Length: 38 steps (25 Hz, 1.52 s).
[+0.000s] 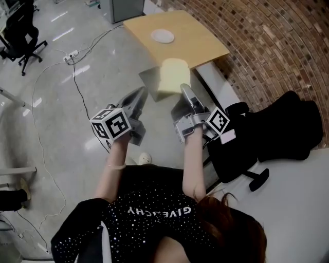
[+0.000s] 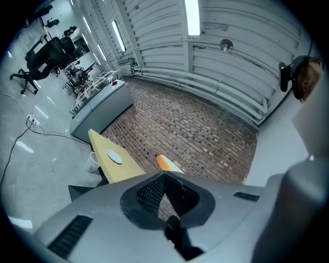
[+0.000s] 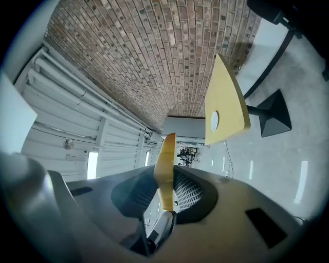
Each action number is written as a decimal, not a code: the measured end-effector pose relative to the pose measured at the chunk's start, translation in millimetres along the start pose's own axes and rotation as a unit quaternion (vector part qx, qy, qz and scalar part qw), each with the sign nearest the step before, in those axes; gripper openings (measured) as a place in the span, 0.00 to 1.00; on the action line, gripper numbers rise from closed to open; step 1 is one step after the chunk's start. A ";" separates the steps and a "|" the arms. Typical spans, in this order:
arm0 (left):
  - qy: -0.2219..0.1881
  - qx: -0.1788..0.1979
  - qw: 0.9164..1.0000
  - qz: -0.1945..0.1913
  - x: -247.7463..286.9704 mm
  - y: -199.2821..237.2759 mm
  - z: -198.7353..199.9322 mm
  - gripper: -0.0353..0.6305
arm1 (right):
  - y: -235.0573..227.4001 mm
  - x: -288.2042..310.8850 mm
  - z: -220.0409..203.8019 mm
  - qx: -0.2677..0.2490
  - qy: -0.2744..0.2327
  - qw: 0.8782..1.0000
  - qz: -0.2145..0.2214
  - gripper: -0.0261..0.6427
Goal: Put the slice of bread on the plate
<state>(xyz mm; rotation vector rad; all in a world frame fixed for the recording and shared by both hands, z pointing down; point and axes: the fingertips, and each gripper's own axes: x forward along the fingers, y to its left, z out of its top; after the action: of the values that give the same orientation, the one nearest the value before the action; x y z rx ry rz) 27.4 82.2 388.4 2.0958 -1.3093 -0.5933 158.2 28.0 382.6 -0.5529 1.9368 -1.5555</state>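
The slice of bread [image 1: 174, 76] is pale yellow with a darker crust. My right gripper [image 1: 184, 88] is shut on its lower edge and holds it upright in the air. In the right gripper view the bread [image 3: 165, 164] stands edge-on between the jaws of that gripper [image 3: 165, 198]. A small white plate [image 1: 162, 36] lies on a light wooden table [image 1: 198, 41] a little ahead of the bread. My left gripper [image 1: 144, 91] is beside the right one, shut and holding nothing. From the left gripper [image 2: 163, 175] I see the plate [image 2: 114, 156] and the bread's crust [image 2: 167, 163].
A brick wall [image 1: 267, 41] runs along the right of the table. A black bag [image 1: 277, 128] lies on a white desk [image 1: 303, 205] at the right. An office chair [image 1: 23, 31], a cable with a power strip [image 1: 72, 55] and a grey cabinet [image 1: 121, 7] are on the floor at left.
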 end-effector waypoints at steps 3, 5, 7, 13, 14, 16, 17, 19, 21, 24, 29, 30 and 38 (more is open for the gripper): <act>0.002 -0.003 1.000 0.007 6.9 4.6 -1.7 0.07 | -7.9 0.2 7.2 0.005 -0.001 1.000 -0.007 0.17; 0.002 -0.007 1.000 0.015 8.5 9.2 -1.6 0.07 | -13.6 -1.1 10.3 0.009 -0.004 1.000 -0.012 0.17; 0.001 -0.009 1.000 0.017 11.0 11.9 0.1 0.07 | -16.8 -1.5 13.0 0.010 -0.004 1.000 -0.014 0.17; 0.004 -0.017 1.000 0.018 26.8 18.9 0.3 0.07 | -19.1 3.8 25.1 0.010 -0.008 1.000 -0.016 0.17; 0.005 -0.020 1.000 0.018 29.1 20.3 0.6 0.07 | -19.8 4.4 26.8 0.010 -0.009 1.000 -0.017 0.17; 0.006 -0.021 1.000 0.018 34.6 22.7 1.5 0.07 | -22.8 6.0 29.6 0.012 -0.010 1.000 -0.020 0.17; 0.008 -0.020 1.000 0.017 37.8 23.9 1.0 0.07 | -25.3 6.6 31.1 0.013 -0.011 1.000 -0.022 0.17; 0.013 -0.021 1.000 0.017 44.5 26.8 -1.4 0.07 | -31.7 8.2 34.5 0.015 -0.012 0.999 -0.027 0.17; 0.015 -0.022 0.999 0.018 51.1 31.7 -2.3 0.07 | -37.9 12.9 38.8 0.019 -0.012 0.999 -0.030 0.17; 0.017 -0.025 0.999 0.021 61.9 42.2 0.2 0.07 | -44.0 23.8 46.5 0.021 -0.011 0.999 -0.029 0.17; 0.016 -0.022 0.999 0.024 85.2 58.8 15.6 0.07 | -49.2 54.8 59.5 0.028 -0.008 0.999 -0.025 0.17; 0.015 -0.020 0.999 0.024 89.8 61.7 19.1 0.07 | -50.6 61.7 61.4 0.028 -0.006 0.999 -0.025 0.17; 0.012 -0.024 0.999 0.025 132.0 96.9 51.1 0.07 | -68.6 119.0 81.1 0.030 0.006 0.999 -0.035 0.17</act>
<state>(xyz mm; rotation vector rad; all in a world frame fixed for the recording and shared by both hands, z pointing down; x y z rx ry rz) -12.9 -83.1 409.8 2.0194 -1.3185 -0.5714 121.5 -123.7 415.6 -0.5922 1.8916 -1.6575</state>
